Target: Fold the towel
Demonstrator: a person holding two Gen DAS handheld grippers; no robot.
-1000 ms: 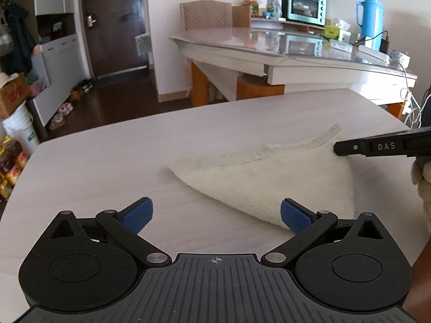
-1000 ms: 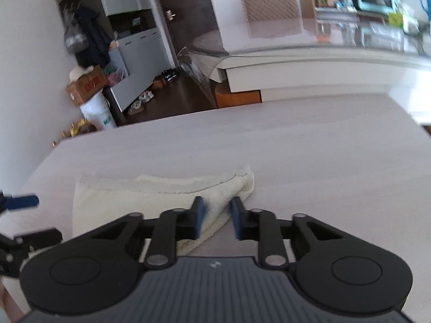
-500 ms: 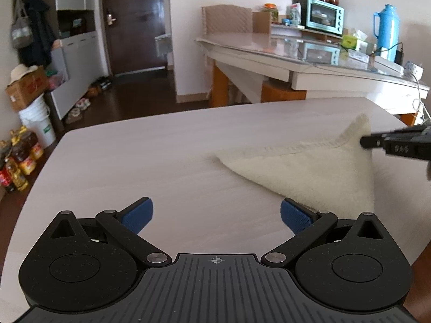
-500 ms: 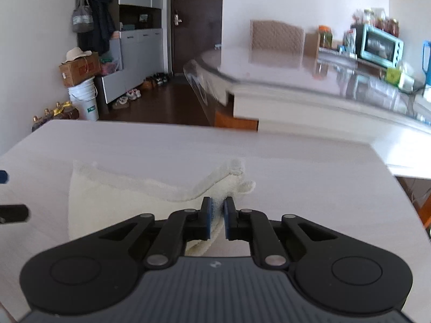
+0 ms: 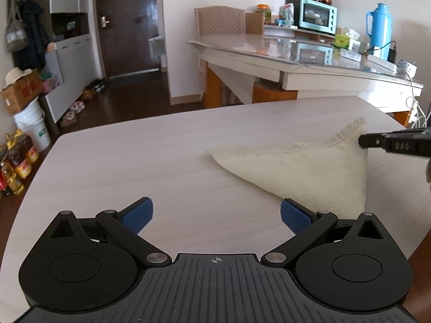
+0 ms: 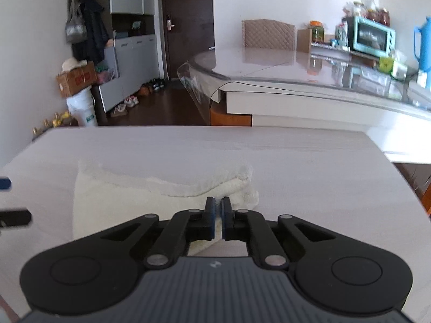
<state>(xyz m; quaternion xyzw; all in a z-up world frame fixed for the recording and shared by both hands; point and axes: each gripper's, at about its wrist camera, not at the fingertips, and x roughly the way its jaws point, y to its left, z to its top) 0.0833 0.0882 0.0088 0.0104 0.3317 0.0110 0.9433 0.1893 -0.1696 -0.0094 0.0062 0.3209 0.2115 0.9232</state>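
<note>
A cream towel [image 5: 309,169] lies folded on the pale wooden table [image 5: 134,161], with a fringed edge along its far side. My right gripper [image 6: 218,204] is shut on the towel [image 6: 121,196] at its right end, and a thin strip of cloth shows between the pads. That corner stands slightly raised. In the left wrist view the right gripper [image 5: 362,141] comes in from the right at the towel's far corner. My left gripper [image 5: 215,210] hangs open over bare table just left of the towel's near corner, with nothing between its fingers. It shows at the left edge of the right wrist view [image 6: 8,200].
Behind the work table stands a glass-topped dining table [image 5: 269,51] with a teal toaster oven [image 5: 315,17], a blue thermos [image 5: 379,27] and cables. A chair [image 5: 221,21], a cardboard box on a white bucket [image 5: 24,94] and bottles on the floor [image 5: 16,161] lie further left.
The right jaws closed from slightly apart onto the towel's right end, and that corner rose a little. The left gripper shifted left, so the towel now sits further right in its view.
</note>
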